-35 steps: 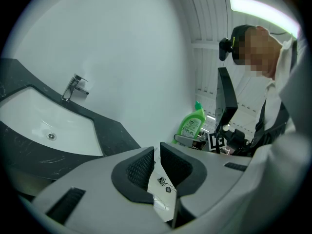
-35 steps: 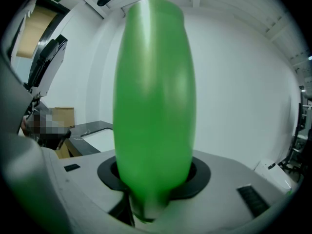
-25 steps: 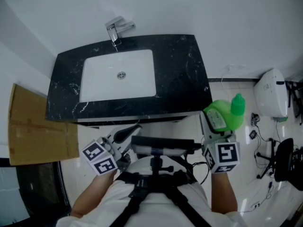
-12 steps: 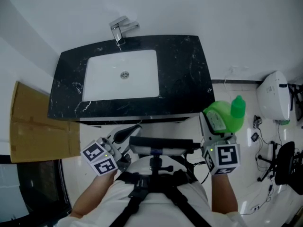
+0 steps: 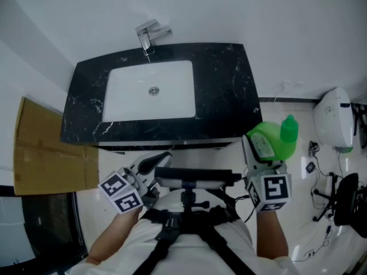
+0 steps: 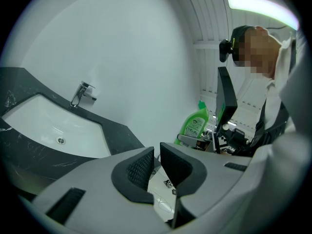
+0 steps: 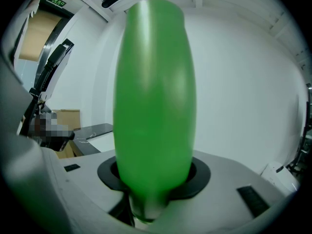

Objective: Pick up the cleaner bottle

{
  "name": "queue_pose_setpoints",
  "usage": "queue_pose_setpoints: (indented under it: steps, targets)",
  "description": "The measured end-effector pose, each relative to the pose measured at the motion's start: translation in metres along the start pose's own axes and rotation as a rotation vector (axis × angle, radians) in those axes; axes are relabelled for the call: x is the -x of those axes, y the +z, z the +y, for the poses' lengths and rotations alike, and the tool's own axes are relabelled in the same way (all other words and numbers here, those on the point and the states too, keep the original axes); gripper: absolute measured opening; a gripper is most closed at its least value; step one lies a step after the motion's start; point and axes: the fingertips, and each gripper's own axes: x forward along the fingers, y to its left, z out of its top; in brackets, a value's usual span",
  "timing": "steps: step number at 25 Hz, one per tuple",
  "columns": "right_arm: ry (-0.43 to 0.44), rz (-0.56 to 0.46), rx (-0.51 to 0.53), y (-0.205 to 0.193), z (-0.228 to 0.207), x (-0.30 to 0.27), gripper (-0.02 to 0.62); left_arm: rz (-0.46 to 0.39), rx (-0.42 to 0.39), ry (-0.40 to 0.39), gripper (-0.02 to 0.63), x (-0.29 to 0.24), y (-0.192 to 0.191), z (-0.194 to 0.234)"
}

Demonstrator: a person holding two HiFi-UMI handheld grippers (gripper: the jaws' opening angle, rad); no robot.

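Note:
The green cleaner bottle point(image 5: 270, 141) with its green cap hangs in the air to the right of the black counter point(image 5: 223, 90), in front of the person's body. My right gripper point(image 5: 264, 154) is shut on it. In the right gripper view the bottle point(image 7: 155, 101) fills the middle and rises from between the jaws of the right gripper point(image 7: 154, 201). My left gripper point(image 5: 159, 158) hovers low at the left, below the counter's front edge, shut with nothing between its pads. The left gripper view shows the left gripper point(image 6: 155, 162) with the bottle point(image 6: 194, 123) beyond it.
A white sink point(image 5: 117, 110) with a chrome faucet point(image 5: 150, 36) is set in the black counter against the white wall. Flat cardboard point(image 5: 40, 148) leans at the left. A white appliance point(image 5: 332, 119) and cables point(image 5: 321, 182) lie on the floor at the right.
The head view has drifted a little, so the sink sits slightly further right. Both grippers and the bottle keep the same places.

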Motion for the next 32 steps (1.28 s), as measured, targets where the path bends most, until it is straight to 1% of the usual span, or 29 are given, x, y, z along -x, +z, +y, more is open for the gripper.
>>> queue_pose_setpoints:
  steps: [8, 32]
  targets:
    - [-0.015, 0.006, -0.001, 0.0000, 0.0017, 0.0033, 0.172, -0.001, 0.002, -0.008, 0.034, 0.0016, -0.0024, -0.0010]
    - [-0.009, -0.008, 0.011, 0.0047, 0.0037, 0.0012, 0.172, 0.003, 0.000, -0.013, 0.034, 0.0008, -0.0022, -0.0020]
